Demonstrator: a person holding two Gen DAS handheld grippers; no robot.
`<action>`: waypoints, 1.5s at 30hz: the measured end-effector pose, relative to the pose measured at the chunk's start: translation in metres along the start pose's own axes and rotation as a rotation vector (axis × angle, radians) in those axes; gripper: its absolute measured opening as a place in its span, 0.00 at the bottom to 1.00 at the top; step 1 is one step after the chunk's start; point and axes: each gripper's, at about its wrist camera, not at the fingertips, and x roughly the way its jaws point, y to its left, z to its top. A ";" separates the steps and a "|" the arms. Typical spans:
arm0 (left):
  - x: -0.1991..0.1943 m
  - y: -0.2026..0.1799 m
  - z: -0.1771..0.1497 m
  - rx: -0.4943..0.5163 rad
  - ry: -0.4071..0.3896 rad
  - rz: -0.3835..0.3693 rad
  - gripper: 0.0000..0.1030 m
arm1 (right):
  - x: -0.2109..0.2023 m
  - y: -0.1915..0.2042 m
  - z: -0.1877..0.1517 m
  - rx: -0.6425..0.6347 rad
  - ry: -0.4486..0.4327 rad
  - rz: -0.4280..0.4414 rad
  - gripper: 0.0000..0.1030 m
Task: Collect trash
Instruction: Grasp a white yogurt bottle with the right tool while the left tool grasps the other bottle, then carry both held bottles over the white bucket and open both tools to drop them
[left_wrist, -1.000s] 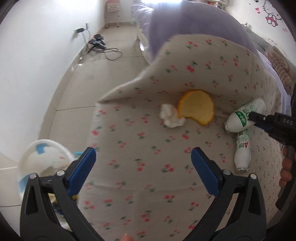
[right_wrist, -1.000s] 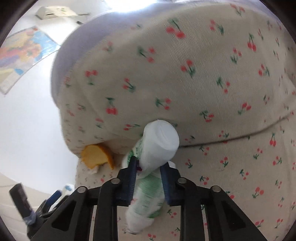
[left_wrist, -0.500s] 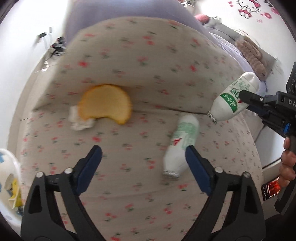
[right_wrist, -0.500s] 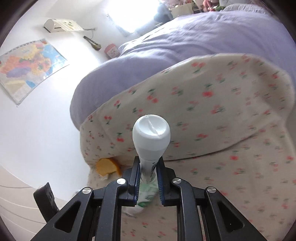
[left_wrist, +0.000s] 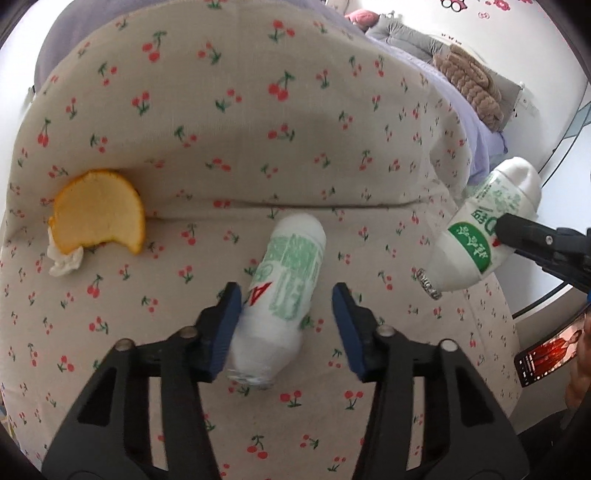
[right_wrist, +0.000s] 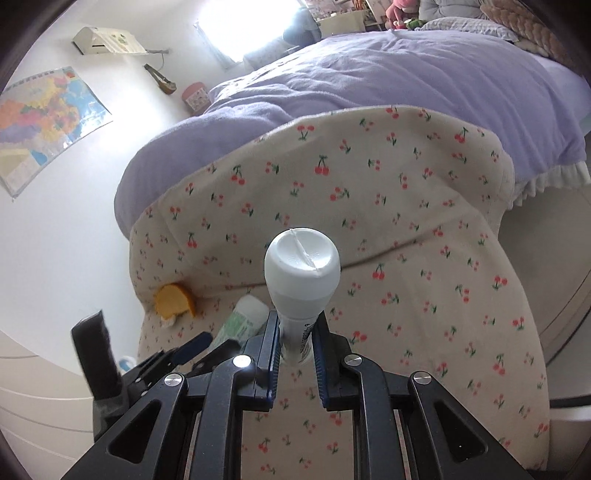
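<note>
1. Jaws up close first: the left gripper (left_wrist: 284, 325) straddles the lying bottle (left_wrist: 282, 295), its left pad touching the plastic, its right pad still a gap away, so it is spread wide and not clamped.
2. Beside it, the right gripper (right_wrist: 294, 352) is squeezed tight on the neck end of the held bottle (right_wrist: 302, 275), which is lifted clear of the cherry-print cushion (left_wrist: 258, 122) with its white base pointing away from the camera.
3. Out to the left, at the crease of the cushion, the orange peel (left_wrist: 98, 210) lies untouched, with the crumpled tissue (left_wrist: 64, 260) tucked just under its edge.
4. Further back lie the purple blanket (right_wrist: 388, 77) and, on the far wall, a map (right_wrist: 44, 118).
5. Count it: two bottles, one peel, one tissue, so four pieces of trash on show.
6. Progress, by my reckoning: one bottle picked up, a second about to be pinched, peel and tissue left; nothing is binned in these views, and no bin shows, so this looks early to midway.
</note>
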 end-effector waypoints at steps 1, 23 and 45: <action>0.000 0.000 -0.002 0.001 0.012 -0.001 0.37 | 0.000 0.001 -0.003 -0.002 0.004 -0.001 0.16; -0.085 0.026 -0.046 -0.065 -0.057 -0.008 0.36 | -0.029 0.029 -0.026 -0.026 -0.017 -0.002 0.16; -0.167 0.113 -0.074 -0.239 -0.199 0.081 0.36 | -0.017 0.140 -0.039 -0.159 -0.044 0.096 0.16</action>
